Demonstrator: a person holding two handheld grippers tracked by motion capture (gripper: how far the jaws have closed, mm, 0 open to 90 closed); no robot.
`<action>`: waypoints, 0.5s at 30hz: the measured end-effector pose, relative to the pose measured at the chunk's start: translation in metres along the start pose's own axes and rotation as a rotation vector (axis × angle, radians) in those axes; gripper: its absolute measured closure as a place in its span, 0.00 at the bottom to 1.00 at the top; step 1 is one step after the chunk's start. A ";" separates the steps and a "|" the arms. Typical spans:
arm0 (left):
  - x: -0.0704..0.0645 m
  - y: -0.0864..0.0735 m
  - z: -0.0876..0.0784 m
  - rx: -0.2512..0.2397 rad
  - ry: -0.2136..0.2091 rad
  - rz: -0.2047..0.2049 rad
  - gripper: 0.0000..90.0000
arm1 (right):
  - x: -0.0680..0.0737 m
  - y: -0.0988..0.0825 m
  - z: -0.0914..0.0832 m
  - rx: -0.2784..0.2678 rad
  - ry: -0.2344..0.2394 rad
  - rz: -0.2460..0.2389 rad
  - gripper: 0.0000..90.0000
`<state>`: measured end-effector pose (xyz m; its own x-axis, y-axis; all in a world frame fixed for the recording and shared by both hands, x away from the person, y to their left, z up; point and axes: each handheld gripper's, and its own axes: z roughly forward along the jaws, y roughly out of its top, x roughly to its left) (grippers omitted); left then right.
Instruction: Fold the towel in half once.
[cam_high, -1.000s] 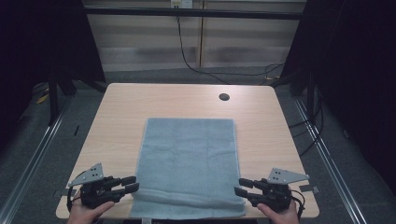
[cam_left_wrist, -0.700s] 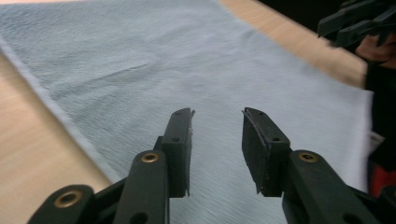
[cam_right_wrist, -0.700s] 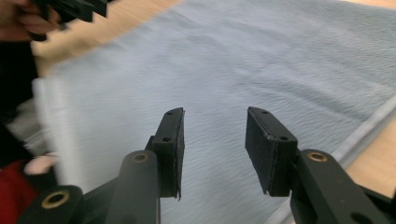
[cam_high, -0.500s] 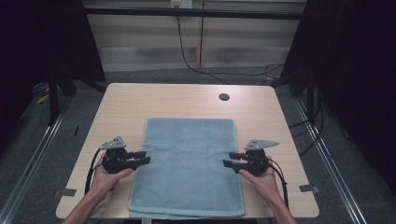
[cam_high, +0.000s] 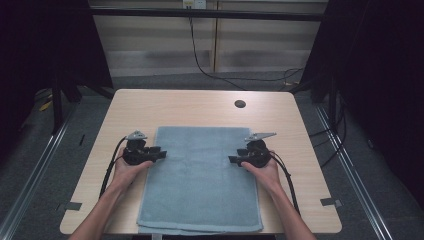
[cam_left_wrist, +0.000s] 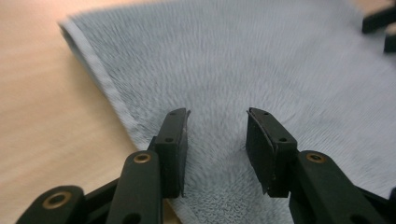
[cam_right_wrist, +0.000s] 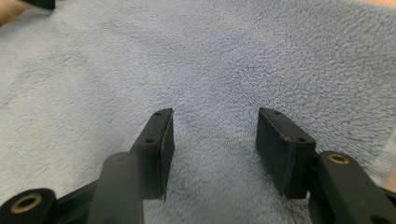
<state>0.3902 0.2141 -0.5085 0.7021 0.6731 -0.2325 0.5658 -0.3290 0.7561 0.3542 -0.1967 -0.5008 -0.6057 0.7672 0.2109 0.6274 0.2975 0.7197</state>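
A light blue-grey towel (cam_high: 200, 185) lies flat on the wooden table (cam_high: 200, 107), its near edge at the table's front. My left gripper (cam_high: 160, 154) is over the towel's left edge, pointing inward. In the left gripper view the towel (cam_left_wrist: 261, 60) lies under my left gripper (cam_left_wrist: 217, 114). My right gripper (cam_high: 233, 160) is over the towel's right side, pointing inward. In the right gripper view the towel (cam_right_wrist: 210, 56) spreads beneath my right gripper (cam_right_wrist: 215, 114). Both pairs of jaws have just been opening. They stand open with nothing pinched between them.
A dark round hole (cam_high: 240, 104) sits in the table's far right part. Grey tape marks lie near the front left corner (cam_high: 72, 205) and front right corner (cam_high: 330, 201). Bare wood lies beyond the towel. A cable (cam_high: 200, 55) runs down the back wall.
Both hands have moved from the towel's near corners, away from the person, to about the middle of its long sides. Both pairs of jaws stand wider. The towel lies as before.
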 end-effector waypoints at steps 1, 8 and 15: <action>0.000 0.001 -0.001 0.006 -0.001 0.001 0.66 | 0.000 -0.001 0.002 0.008 -0.003 0.008 0.52; -0.013 -0.012 -0.010 0.016 -0.041 0.039 0.68 | 0.008 -0.016 -0.009 0.002 -0.005 -0.010 0.53; -0.030 -0.025 -0.021 0.024 -0.063 0.060 0.68 | 0.019 -0.031 -0.023 0.018 0.016 -0.012 0.53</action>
<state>0.3463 0.2157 -0.5077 0.7603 0.6090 -0.2258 0.5316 -0.3836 0.7552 0.3118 -0.2042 -0.5034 -0.6211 0.7543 0.2129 0.6283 0.3168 0.7105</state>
